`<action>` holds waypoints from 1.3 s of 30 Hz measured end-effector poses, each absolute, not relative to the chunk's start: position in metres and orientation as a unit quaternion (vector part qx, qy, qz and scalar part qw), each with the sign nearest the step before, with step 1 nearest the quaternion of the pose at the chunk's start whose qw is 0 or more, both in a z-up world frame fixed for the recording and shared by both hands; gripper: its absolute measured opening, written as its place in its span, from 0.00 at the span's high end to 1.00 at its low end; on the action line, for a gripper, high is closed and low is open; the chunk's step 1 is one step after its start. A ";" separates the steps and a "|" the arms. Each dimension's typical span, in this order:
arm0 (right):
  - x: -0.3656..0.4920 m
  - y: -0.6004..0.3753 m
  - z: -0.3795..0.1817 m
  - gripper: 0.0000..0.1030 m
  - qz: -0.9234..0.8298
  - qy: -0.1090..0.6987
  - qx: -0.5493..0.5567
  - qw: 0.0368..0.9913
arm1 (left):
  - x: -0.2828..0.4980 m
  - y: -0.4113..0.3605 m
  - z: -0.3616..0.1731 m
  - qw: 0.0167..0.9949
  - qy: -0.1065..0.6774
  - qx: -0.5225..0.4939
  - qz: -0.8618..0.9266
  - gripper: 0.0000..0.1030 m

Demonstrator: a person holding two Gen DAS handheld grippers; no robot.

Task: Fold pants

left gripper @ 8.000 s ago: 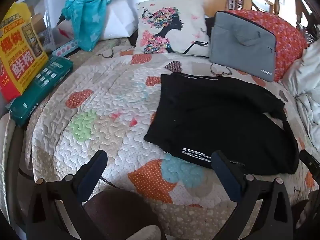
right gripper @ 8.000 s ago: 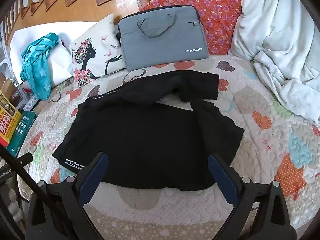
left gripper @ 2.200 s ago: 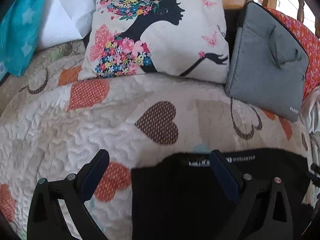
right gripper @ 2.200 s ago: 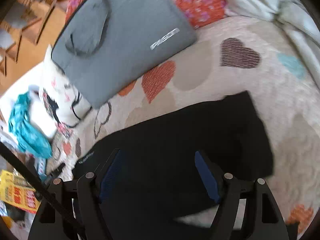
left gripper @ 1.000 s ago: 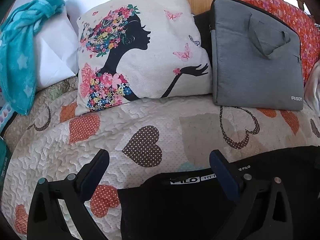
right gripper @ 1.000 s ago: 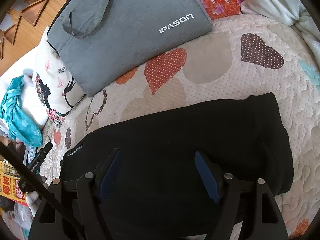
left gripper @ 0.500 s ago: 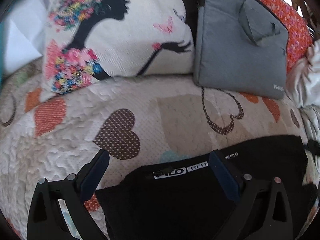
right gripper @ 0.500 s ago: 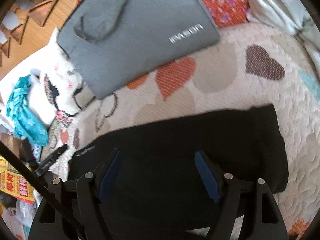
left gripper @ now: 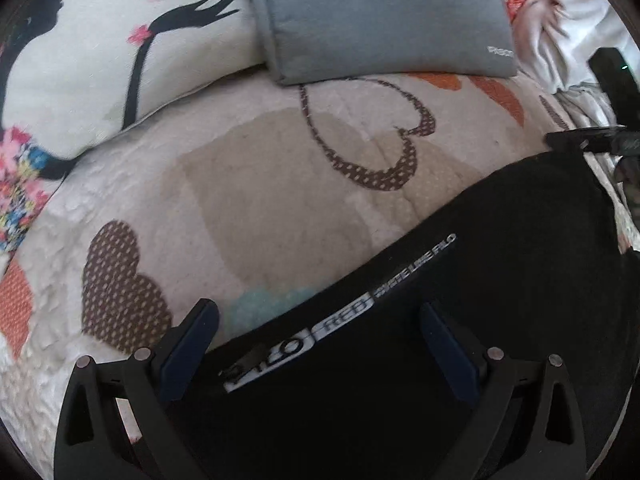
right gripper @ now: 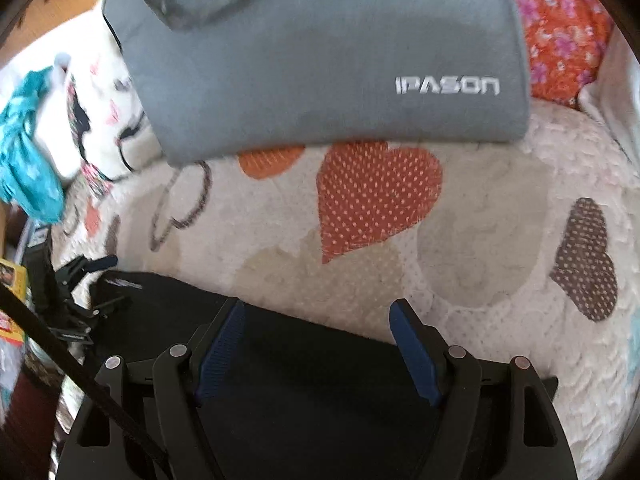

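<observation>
The black pants [left gripper: 500, 300] lie flat on the heart-patterned quilt [left gripper: 260, 200], their white-lettered waistband running diagonally. My left gripper [left gripper: 318, 340] hovers low over that waistband edge, jaws wide open, pads off the cloth. In the right wrist view the far edge of the pants [right gripper: 304, 392] lies under my right gripper [right gripper: 318, 340], which is also open and holds nothing. Each gripper shows in the other's view: the right gripper [left gripper: 592, 140] at the pants' right corner, the left gripper [right gripper: 80, 280] at their left corner.
A grey laptop bag [right gripper: 320, 60] leans just beyond the pants, against a red floral cushion [right gripper: 560, 32]. A white pillow with a black silhouette [left gripper: 100, 60] is at the left. A white blanket [left gripper: 560, 20] is bunched at the right. A teal cloth [right gripper: 28, 168] lies far left.
Both grippers have come closer to the far edge of the pants. The left one sank and rolled, so the waistband now runs diagonally. In the right view, less of the pants shows.
</observation>
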State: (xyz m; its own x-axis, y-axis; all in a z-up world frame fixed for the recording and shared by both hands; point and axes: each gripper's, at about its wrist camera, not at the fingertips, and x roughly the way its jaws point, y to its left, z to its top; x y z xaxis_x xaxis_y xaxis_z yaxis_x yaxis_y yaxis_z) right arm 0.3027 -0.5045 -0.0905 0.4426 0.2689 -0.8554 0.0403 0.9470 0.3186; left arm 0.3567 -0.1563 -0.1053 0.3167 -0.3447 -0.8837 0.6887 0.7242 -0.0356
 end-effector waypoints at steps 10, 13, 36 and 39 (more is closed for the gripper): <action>0.287 -0.453 -0.095 0.55 0.095 0.526 0.016 0.845 | 0.350 -0.162 -0.092 0.771 0.490 0.161 -0.374 0.75; 0.277 -0.456 -0.089 0.92 0.108 0.529 0.063 0.839 | 0.335 -0.171 -0.086 0.783 0.470 0.193 -0.360 0.84; 0.116 -0.403 -0.013 0.92 0.104 0.456 0.108 0.877 | 0.168 -0.103 0.001 0.869 0.349 0.191 -0.293 0.86; 0.085 -0.392 -0.023 0.92 0.113 0.466 0.112 0.871 | 0.133 -0.094 -0.012 0.869 0.348 0.205 -0.284 0.86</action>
State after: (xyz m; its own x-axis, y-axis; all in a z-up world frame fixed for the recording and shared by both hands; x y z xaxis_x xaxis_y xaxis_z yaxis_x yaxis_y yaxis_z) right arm 0.0848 -0.3915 -0.0233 0.5408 0.3007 -0.7856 -0.0915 0.9494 0.3004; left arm 0.1329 -0.0936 -0.0119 0.5958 -0.3514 -0.7222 0.6370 0.7543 0.1586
